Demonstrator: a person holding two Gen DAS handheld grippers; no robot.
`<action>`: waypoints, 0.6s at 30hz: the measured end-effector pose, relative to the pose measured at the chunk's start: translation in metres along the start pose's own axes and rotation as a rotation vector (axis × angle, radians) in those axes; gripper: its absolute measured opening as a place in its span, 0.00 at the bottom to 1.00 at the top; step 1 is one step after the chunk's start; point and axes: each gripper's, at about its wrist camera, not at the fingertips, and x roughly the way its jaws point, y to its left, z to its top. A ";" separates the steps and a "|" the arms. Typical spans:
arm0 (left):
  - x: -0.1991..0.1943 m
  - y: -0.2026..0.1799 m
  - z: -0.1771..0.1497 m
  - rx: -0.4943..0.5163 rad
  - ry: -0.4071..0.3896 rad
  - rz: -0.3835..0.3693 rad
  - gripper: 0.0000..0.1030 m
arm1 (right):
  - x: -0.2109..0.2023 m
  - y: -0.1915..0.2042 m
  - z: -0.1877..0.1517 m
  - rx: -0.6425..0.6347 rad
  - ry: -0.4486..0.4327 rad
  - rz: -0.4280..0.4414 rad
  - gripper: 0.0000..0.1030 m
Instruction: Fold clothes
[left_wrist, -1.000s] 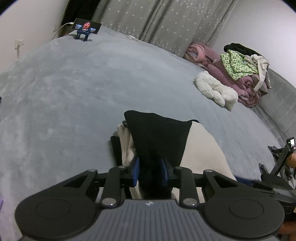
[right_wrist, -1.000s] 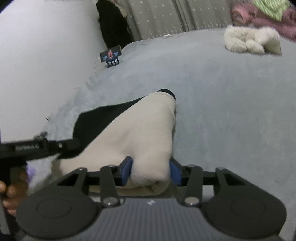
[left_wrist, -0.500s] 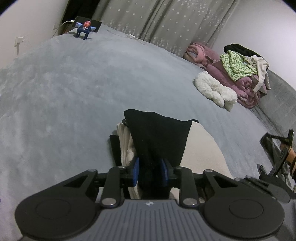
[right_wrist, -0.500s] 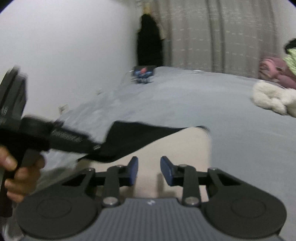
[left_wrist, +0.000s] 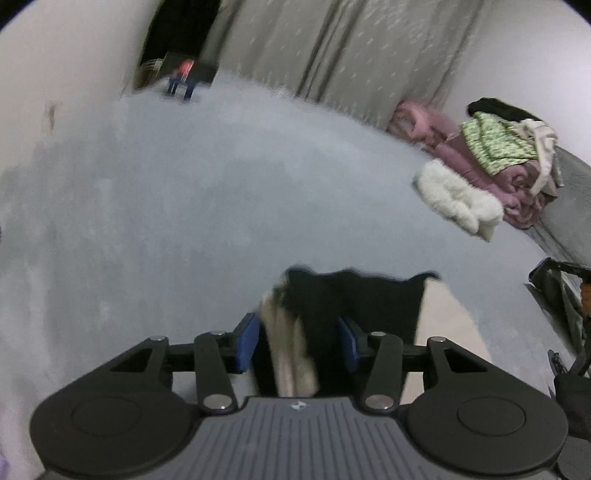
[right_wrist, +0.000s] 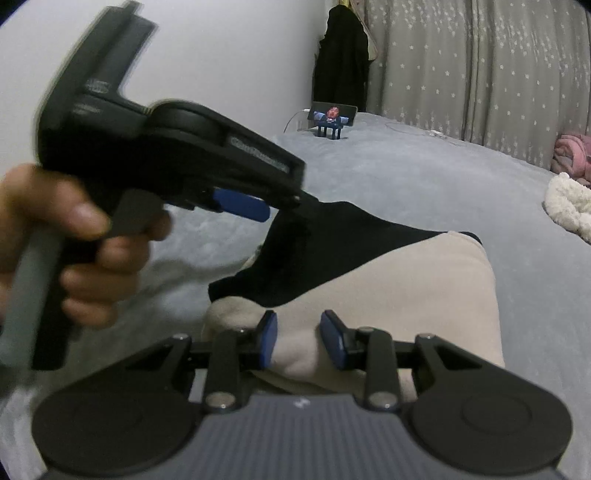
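A folded black and cream garment (right_wrist: 406, 295) lies on the grey bed cover (left_wrist: 184, 206). My left gripper (left_wrist: 297, 332) is shut on a thick bunch of its black and cream edge (left_wrist: 291, 347), with the jaws standing fairly wide. In the right wrist view a hand holds the left gripper (right_wrist: 288, 195) raised, and the black layer (right_wrist: 332, 251) tents up to its tip. My right gripper (right_wrist: 299, 339) is shut on a fold of the cream layer at the near edge.
A phone on a blue stand (right_wrist: 334, 112) sits at the bed's far corner by the wall. A white fluffy item (left_wrist: 458, 199) and a pile of pink and green clothes (left_wrist: 498, 147) lie far right. Curtains (right_wrist: 480, 66) hang behind.
The left gripper rose and tilted up, lifting the black edge, and its jaws stand wider. The right gripper went from wide open around the cream fold to narrowed on it.
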 end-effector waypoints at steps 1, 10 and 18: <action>0.005 0.002 -0.002 -0.010 0.018 0.002 0.42 | 0.000 0.000 0.000 0.001 0.002 0.002 0.28; 0.007 0.004 -0.003 0.013 0.041 0.003 0.44 | 0.002 -0.002 -0.002 0.002 0.011 0.015 0.28; -0.012 0.005 0.006 -0.037 0.049 -0.004 0.43 | -0.008 0.007 -0.001 -0.082 -0.019 0.020 0.30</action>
